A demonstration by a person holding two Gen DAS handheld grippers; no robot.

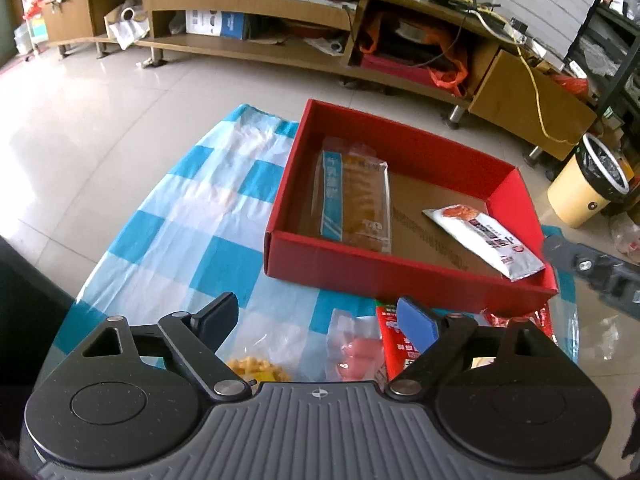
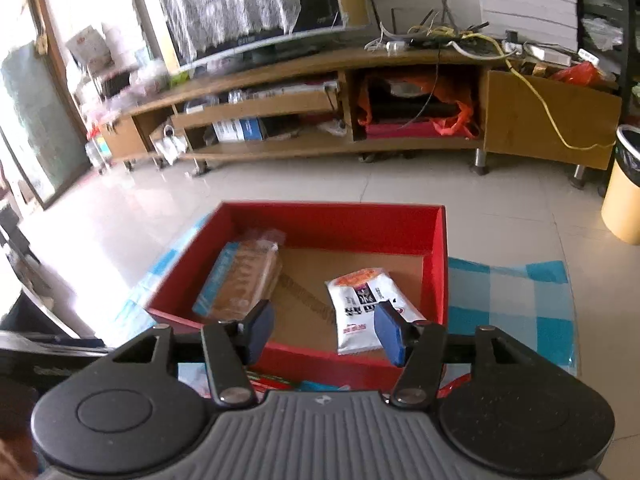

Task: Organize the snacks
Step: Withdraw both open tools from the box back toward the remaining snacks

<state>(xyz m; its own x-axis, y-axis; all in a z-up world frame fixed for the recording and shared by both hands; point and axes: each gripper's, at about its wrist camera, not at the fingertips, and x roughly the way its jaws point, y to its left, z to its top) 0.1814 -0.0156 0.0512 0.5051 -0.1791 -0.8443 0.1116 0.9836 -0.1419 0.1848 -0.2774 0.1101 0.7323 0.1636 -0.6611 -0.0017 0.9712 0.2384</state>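
A red cardboard box (image 1: 404, 278) (image 2: 438, 264) stands on a blue-and-white checked cloth (image 1: 192, 216). Inside lie a bread packet with a blue strip (image 1: 356, 196) (image 2: 240, 280) and a white snack packet (image 1: 486, 236) (image 2: 368, 304). My left gripper (image 1: 320, 322) is open and empty, above loose snacks in front of the box: a clear bag of pink pieces (image 1: 354, 348), a red packet (image 1: 396, 340) and a yellow snack (image 1: 256, 368). My right gripper (image 2: 326, 330) is open and empty, over the box's near wall, just above the white packet's near end.
A long wooden TV stand (image 1: 256, 12) (image 2: 304, 120) with cluttered shelves runs along the far side across a tiled floor. A yellow bin (image 1: 588, 184) (image 2: 622, 192) stands at the right. The right gripper's body (image 1: 600, 270) shows beside the box.
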